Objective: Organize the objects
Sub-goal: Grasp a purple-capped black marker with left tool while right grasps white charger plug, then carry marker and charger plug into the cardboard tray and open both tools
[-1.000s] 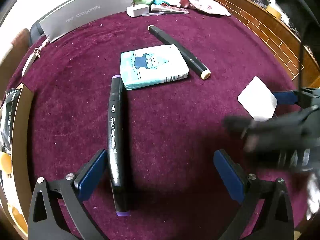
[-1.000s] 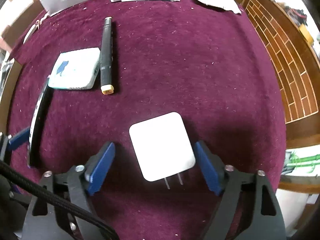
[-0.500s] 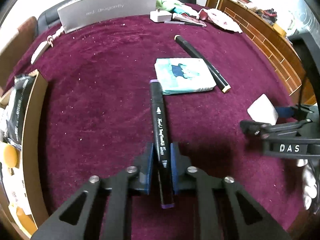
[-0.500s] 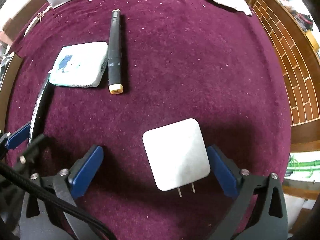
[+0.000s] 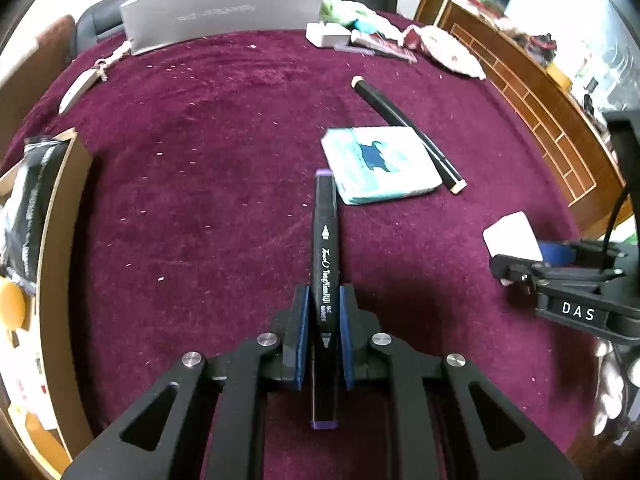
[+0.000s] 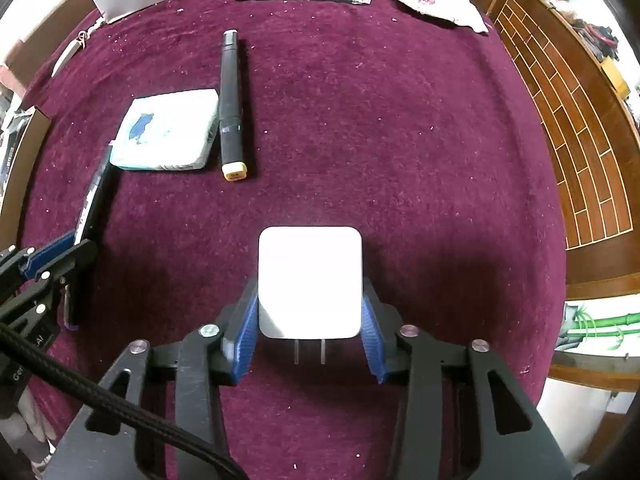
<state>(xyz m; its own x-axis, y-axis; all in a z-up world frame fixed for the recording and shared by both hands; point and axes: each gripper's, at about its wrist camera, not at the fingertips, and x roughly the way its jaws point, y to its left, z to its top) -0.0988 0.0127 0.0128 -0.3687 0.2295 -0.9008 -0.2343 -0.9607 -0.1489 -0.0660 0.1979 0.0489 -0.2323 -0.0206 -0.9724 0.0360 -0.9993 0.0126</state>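
**Both claws closed on objects over the maroon cloth**

Left gripper (image 5: 324, 336) is seen clamped on a black marker (image 5: 325, 280); blue pads are pressed to both sides of the barrel near its purple near end. White print on the barrel is read as "Touch", then a word that is not made out with certainty, then "ART MARKER"; a nib icon is printed toward the far purple cap.

Right gripper (image 6: 310, 330) has just been closing and is recorded narrow, its blue pads against both sides of a white plug adapter (image 6: 310, 280), whose two metal prongs point toward the camera. "DAS" is read on this gripper's side in the left wrist view.

On the maroon cloth (image 6: 400, 140), a tissue pack (image 6: 166, 136) with a blue cartoon figure lies far left of the adapter. A second black marker (image 6: 231, 104) lies just beside the pack's right edge; its yellow cap carries a label too small to read. At the far edge a grey box (image 5: 224, 14) is noted with faint lettering, possibly "red dragonfly". A wooden tray (image 5: 60, 240) stands at the left edge.
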